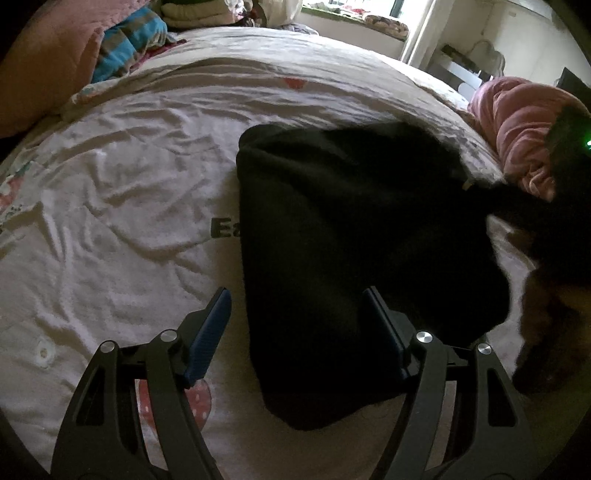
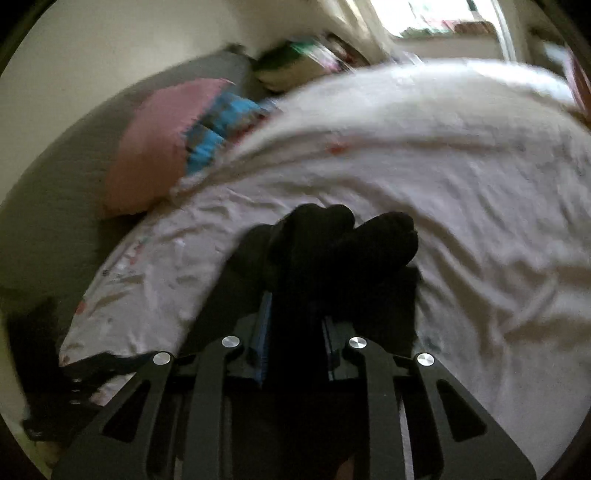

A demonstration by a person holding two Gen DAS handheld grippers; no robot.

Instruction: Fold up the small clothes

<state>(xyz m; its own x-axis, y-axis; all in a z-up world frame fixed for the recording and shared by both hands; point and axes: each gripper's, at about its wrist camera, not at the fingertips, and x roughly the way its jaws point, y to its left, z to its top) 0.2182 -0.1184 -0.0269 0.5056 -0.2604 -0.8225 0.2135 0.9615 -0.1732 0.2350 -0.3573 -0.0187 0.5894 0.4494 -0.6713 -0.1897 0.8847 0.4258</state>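
The left gripper (image 1: 297, 317) hung close over the bed (image 1: 110, 206), its blue-padded fingers (image 1: 210, 332) spread well apart. The near edge of a black garment (image 1: 351, 240) lay between them on the sheet; the left pad stood clear of the cloth over bare sheet, and whether the right pad touched the cloth could not be told. The garment lay spread toward the right side of the bed, half covering some dark printed letters (image 1: 225, 227) on the sheet. One part of it was drawn up and away to the right, off the bed's surface.

In the right wrist view, the right gripper (image 2: 295, 332) had its fingers drawn close together, clamped on a bunched fold of the black garment (image 2: 340, 251). The cloth bulged out beyond the fingertips in two rounded lumps, raised above the sheet (image 2: 461, 221). That view was blurred.

Farther off, a pink pillow (image 2: 155, 155) and a blue striped cloth (image 1: 129, 40) lay at the bed's far left corner. A heap of pink fabric (image 1: 524, 125) sat at the bed's right edge. Beyond the far edge lay folded items (image 1: 195, 14) and a bright window ledge (image 1: 369, 22).
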